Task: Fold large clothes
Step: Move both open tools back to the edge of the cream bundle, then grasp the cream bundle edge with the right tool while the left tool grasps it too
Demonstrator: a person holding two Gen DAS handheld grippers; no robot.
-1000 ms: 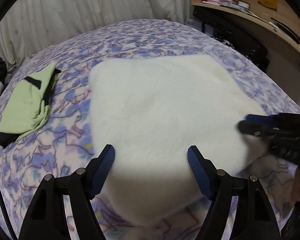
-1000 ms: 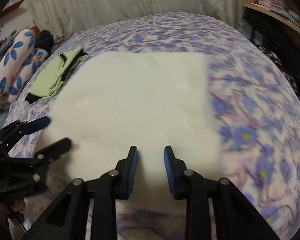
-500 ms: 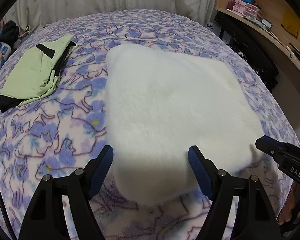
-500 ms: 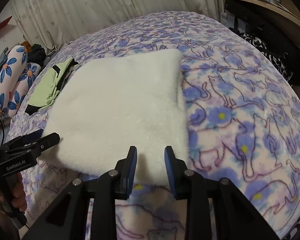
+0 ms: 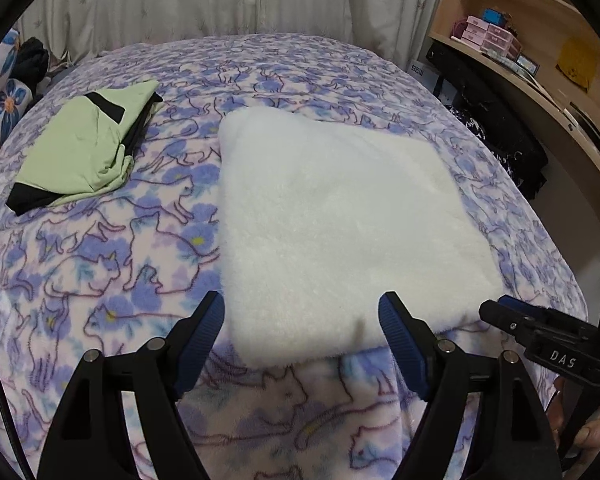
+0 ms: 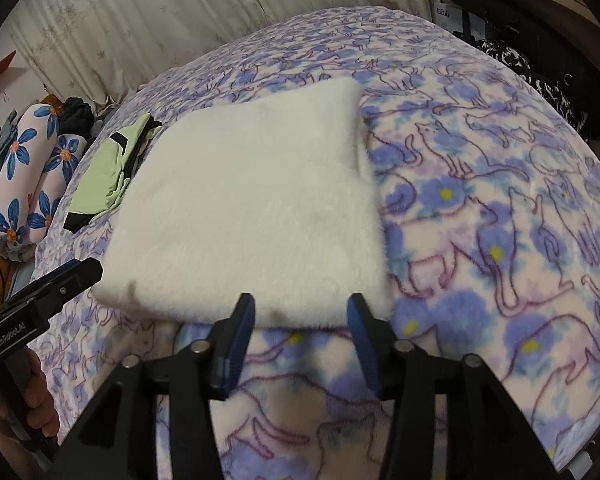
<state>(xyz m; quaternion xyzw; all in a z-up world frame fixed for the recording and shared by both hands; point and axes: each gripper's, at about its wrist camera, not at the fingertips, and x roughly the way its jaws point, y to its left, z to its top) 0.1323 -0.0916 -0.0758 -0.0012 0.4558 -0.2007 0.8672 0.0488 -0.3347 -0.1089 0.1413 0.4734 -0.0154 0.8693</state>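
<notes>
White fleece garment (image 5: 332,220), folded square at the bed's (image 5: 100,264) near edge; left gripper (image 5: 302,322) and right gripper (image 6: 300,316) just widened, both empty, fold apparently finished.

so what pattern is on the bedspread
Purple cat outlines and blue flowers on pale pink bedspread, clearest in right wrist view.

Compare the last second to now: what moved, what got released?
Both grippers pulled back from the white fleece toward the bed's near edge. The right gripper has just been opening, nothing between its jaws; the left gripper widened slightly, also empty. The fleece stays folded flat on the bedspread; the green garment is unmoved.
</notes>
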